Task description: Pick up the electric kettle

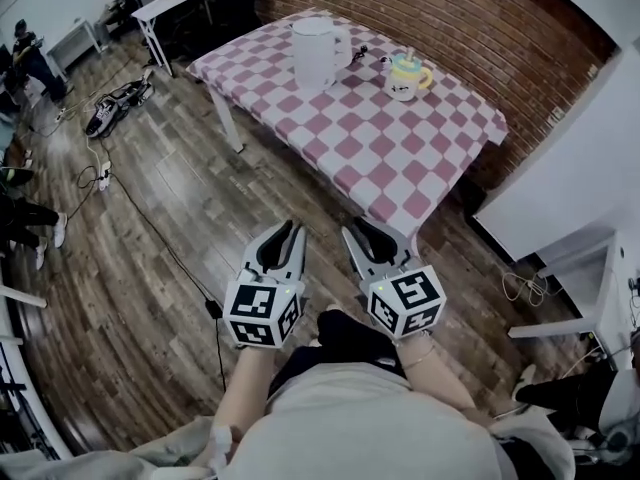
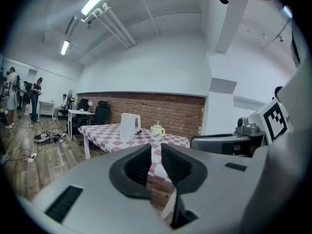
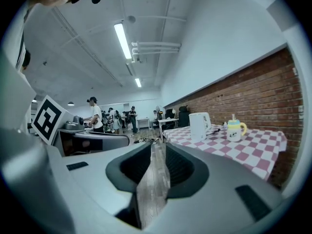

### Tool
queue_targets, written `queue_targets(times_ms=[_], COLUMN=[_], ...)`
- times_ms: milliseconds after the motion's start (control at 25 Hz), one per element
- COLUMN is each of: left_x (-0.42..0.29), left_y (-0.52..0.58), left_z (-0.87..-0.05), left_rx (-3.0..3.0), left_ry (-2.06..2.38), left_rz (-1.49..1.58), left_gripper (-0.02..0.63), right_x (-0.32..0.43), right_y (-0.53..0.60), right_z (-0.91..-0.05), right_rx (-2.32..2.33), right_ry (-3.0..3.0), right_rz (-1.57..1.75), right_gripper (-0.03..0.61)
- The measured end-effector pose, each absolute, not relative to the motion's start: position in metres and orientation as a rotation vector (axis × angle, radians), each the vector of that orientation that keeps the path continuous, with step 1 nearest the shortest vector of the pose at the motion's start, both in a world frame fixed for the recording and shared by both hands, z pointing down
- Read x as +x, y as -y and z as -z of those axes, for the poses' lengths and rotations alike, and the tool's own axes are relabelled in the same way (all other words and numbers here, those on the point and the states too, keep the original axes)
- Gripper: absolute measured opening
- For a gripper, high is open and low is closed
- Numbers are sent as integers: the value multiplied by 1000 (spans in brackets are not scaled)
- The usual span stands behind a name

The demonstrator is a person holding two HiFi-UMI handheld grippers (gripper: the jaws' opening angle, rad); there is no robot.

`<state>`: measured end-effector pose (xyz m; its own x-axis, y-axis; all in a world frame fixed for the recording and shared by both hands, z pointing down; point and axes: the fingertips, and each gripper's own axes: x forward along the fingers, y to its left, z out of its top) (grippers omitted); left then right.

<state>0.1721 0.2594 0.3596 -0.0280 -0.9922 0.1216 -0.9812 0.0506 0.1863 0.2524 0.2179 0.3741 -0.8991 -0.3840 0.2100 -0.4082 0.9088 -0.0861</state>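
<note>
The white electric kettle point(image 1: 318, 51) stands upright on the far side of the checked table point(image 1: 380, 158), well ahead of both grippers. It also shows small in the left gripper view, kettle point(image 2: 128, 126), and in the right gripper view, kettle point(image 3: 198, 126). My left gripper point(image 1: 291, 230) hangs over the wood floor short of the table's near corner, jaws shut and empty; left gripper point(image 2: 156, 152). My right gripper point(image 1: 356, 232) is beside it, jaws a little apart with nothing between them; right gripper point(image 3: 158, 150).
A yellow and blue cup point(image 1: 405, 76) stands on the table to the right of the kettle. A black cable point(image 1: 150, 223) runs over the floor on the left. A brick wall point(image 1: 450, 18) backs the table, with white furniture point(image 1: 560, 208) at right. People stand far left.
</note>
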Motion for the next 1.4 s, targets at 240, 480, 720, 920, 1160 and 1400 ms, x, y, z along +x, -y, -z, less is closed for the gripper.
queue_targets(times_ms=[240, 480, 720, 920, 1160, 1400], left_x=[141, 97, 45, 11, -7, -17], left_y=[-254, -213, -150, -94, -35, 5], left_z=[-381, -387, -380, -369, -364, -375], left_rx=[1937, 1927, 1947, 2006, 2068, 2093], left_ry=[2126, 2132, 2129, 2086, 2046, 1967], left_rz=[89, 79, 43, 72, 54, 52], left_gripper=[58, 121, 129, 129, 133, 133], right_x=[227, 180, 122, 83, 63, 62], right_y=[-201, -163, -107, -49, 4, 42], right_z=[-387, -400, -402, -382, -377, -386], right_rx=[583, 531, 499, 525, 574, 675], right_ry=[2860, 2852, 2854, 2910, 2918, 2875], right_rz=[-171, -182, -210, -247, -265, -295], right_gripper=[127, 146, 163, 163, 163, 163])
